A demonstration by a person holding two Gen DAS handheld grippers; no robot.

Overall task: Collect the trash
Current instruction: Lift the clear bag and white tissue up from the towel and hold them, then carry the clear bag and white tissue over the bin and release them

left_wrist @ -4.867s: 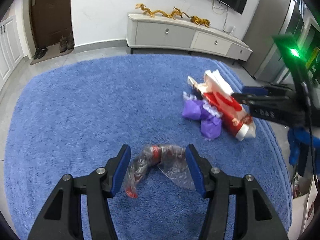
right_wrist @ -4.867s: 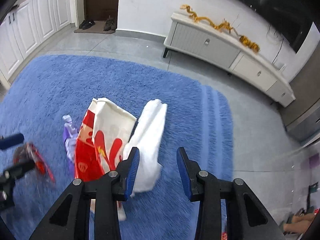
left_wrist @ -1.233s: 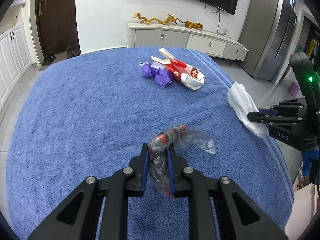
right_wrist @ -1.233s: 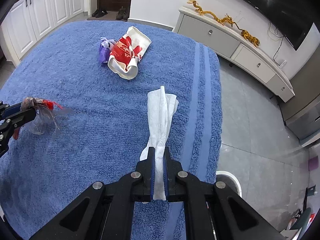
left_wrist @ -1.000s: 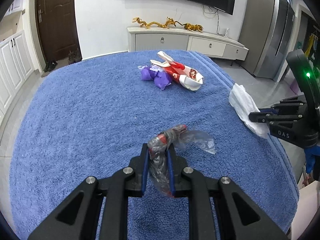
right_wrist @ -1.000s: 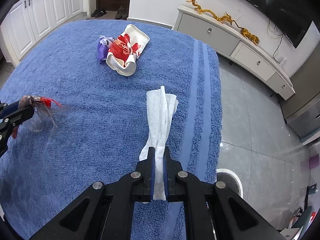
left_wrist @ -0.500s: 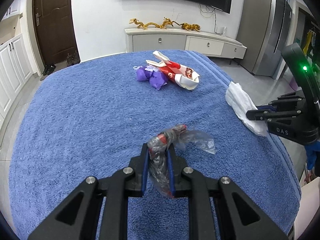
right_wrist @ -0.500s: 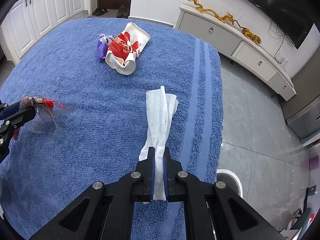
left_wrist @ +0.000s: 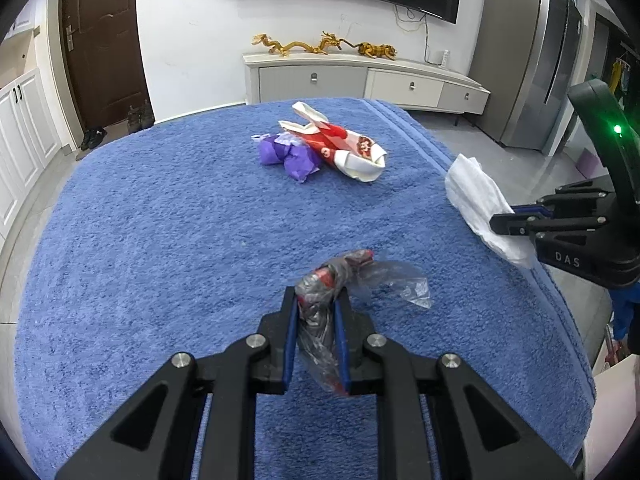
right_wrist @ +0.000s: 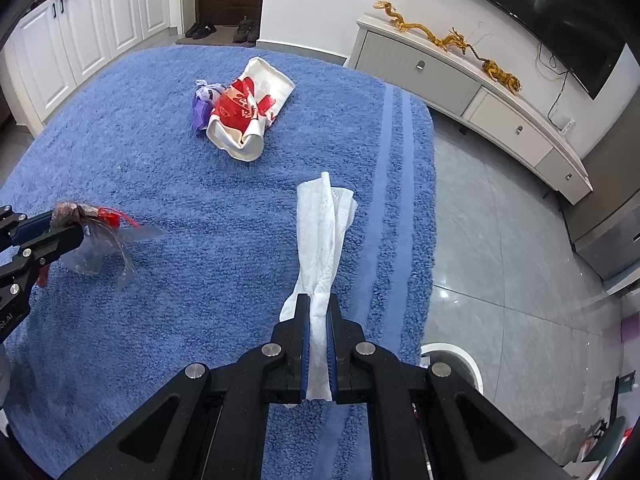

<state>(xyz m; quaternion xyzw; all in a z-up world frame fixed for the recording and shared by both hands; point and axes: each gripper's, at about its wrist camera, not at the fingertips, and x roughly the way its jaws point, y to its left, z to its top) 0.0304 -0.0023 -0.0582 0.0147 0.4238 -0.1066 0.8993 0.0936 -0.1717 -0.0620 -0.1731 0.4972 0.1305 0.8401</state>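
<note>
My left gripper (left_wrist: 316, 300) is shut on a crumpled clear plastic wrapper (left_wrist: 352, 272) with red bits, held above the blue rug (left_wrist: 160, 220). The same wrapper (right_wrist: 92, 220) shows at the left of the right wrist view, in the left gripper (right_wrist: 60, 224). My right gripper (right_wrist: 319, 304) is shut on a long white paper tissue (right_wrist: 324, 224) that sticks out ahead of its fingers. From the left wrist view the tissue (left_wrist: 476, 200) and right gripper (left_wrist: 504, 220) sit at the right. A red-and-white paper bag (left_wrist: 344, 152) and a purple crumpled wrapper (left_wrist: 288, 156) lie together far on the rug.
A round white bin (right_wrist: 452, 360) stands on the grey tile floor just off the rug's right edge. A white TV cabinet (left_wrist: 360, 84) with golden dragon figures lines the far wall. White cupboards (right_wrist: 80, 32) and a dark door (left_wrist: 104, 40) are at the left.
Both grippers keep their hold. The view from the left gripper has risen a little, so the far trash pile appears slightly lower and closer; the right gripper has stayed still.
</note>
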